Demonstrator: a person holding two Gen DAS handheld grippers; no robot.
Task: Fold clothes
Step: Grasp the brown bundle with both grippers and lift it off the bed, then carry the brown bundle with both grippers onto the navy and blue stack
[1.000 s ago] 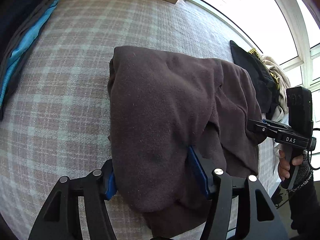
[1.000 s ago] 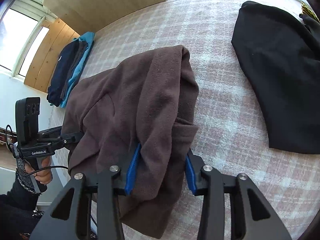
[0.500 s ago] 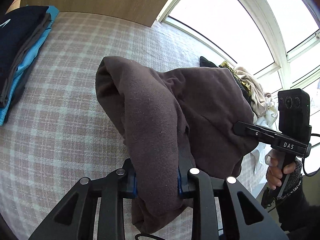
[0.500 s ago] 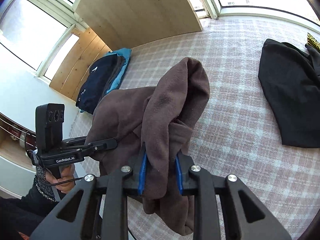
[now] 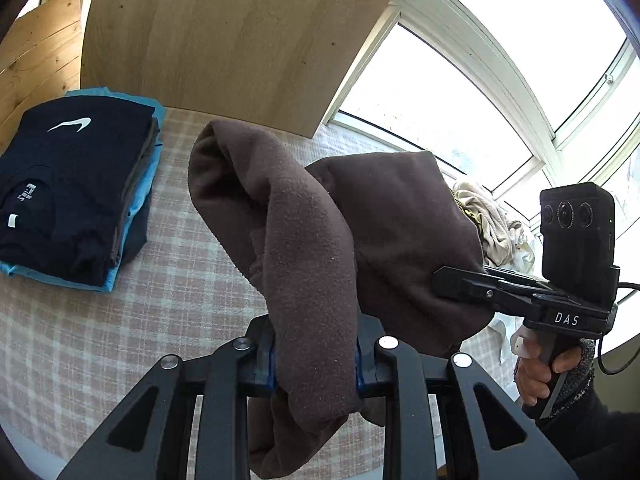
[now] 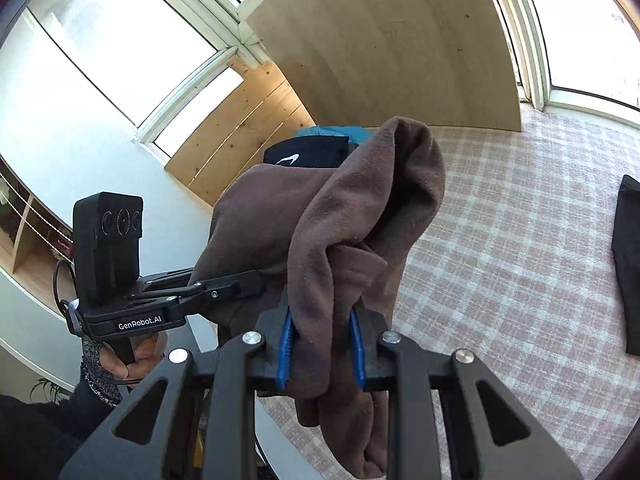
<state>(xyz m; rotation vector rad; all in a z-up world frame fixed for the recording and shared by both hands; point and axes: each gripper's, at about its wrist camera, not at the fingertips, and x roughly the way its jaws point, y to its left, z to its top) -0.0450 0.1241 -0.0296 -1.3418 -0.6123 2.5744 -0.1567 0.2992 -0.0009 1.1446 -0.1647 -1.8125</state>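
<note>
A brown fleece garment (image 5: 320, 240) hangs in the air above the checked surface (image 5: 120, 320), held at two places. My left gripper (image 5: 315, 360) is shut on a thick bunch of its cloth, blue pads pressed on both sides. My right gripper (image 6: 322, 348) is shut on another bunch of the same brown fleece (image 6: 340, 220). In the left wrist view the right gripper (image 5: 444, 280) reaches into the cloth from the right, held by a hand (image 5: 540, 372). The right wrist view shows the left gripper (image 6: 256, 280) entering the cloth from the left.
A stack of folded clothes (image 5: 76, 184), dark navy on top with blue beneath, lies at the far left. A heap of light unfolded clothes (image 5: 492, 220) sits by the window. A black garment (image 6: 628, 264) lies flat at the right. A wooden panel (image 5: 224, 40) stands behind.
Both grippers closed on the brown fleece and lifted it off the checked surface. The cloth now hangs bunched between them instead of lying spread.
</note>
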